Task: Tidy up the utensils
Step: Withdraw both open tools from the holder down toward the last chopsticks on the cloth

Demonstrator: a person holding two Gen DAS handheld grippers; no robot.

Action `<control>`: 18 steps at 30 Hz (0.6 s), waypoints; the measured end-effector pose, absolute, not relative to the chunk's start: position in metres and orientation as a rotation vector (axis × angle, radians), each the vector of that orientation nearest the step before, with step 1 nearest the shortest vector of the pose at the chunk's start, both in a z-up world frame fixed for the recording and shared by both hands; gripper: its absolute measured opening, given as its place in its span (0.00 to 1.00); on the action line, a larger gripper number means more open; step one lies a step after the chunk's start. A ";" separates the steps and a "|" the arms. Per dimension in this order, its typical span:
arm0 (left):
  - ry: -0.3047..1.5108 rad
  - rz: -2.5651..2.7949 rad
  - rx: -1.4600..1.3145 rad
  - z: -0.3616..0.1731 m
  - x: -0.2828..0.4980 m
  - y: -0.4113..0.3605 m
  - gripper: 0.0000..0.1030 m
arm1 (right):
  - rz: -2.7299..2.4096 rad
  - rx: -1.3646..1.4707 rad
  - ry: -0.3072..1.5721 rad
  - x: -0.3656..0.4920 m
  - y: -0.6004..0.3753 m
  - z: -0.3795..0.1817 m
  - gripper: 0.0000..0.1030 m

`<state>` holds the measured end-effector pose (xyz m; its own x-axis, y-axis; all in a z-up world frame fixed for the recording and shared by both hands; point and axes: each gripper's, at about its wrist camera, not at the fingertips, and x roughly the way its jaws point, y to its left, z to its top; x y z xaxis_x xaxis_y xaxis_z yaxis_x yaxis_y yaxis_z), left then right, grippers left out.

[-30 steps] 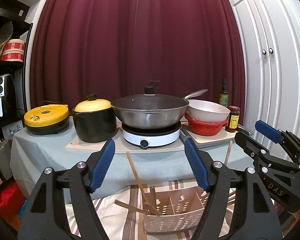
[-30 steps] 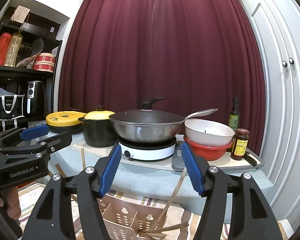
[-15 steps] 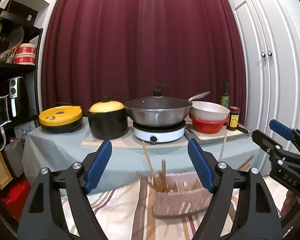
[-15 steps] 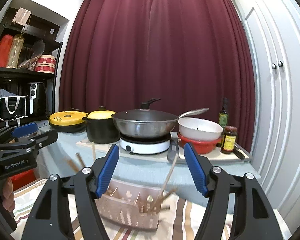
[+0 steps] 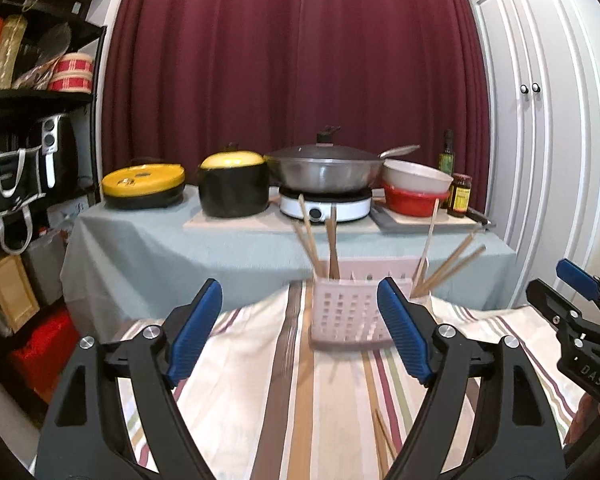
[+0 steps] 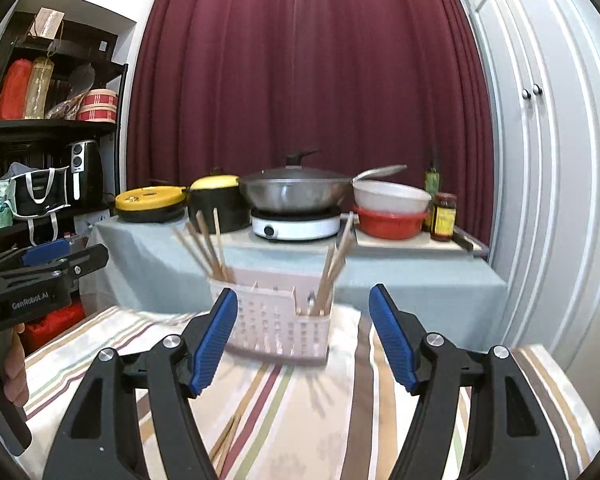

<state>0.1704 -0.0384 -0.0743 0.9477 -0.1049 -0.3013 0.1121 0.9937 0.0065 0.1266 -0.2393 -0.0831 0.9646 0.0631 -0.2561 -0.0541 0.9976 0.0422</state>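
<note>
Standing near the striped table's far edge, a pink utensil caddy holding chopsticks is seen between both released tongs, left and right.

Pale pink perforated caddy, tan chopsticks, striped cream cloth, maroon curtain.

A lidded wok is sitting on a white induction cooker, beside a yellow-lidded black pot.
</note>
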 end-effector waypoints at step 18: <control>0.434 -0.050 0.031 -0.137 0.094 -0.021 0.76 | 0.083 0.037 0.383 0.051 -0.226 -0.147 0.65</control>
<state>0.0941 -0.0209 -0.1369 0.9059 -0.0417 -0.4215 0.0548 0.9983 0.0191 0.0506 -0.2259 -0.1473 0.9241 0.0883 -0.3718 -0.0744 0.9959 0.0514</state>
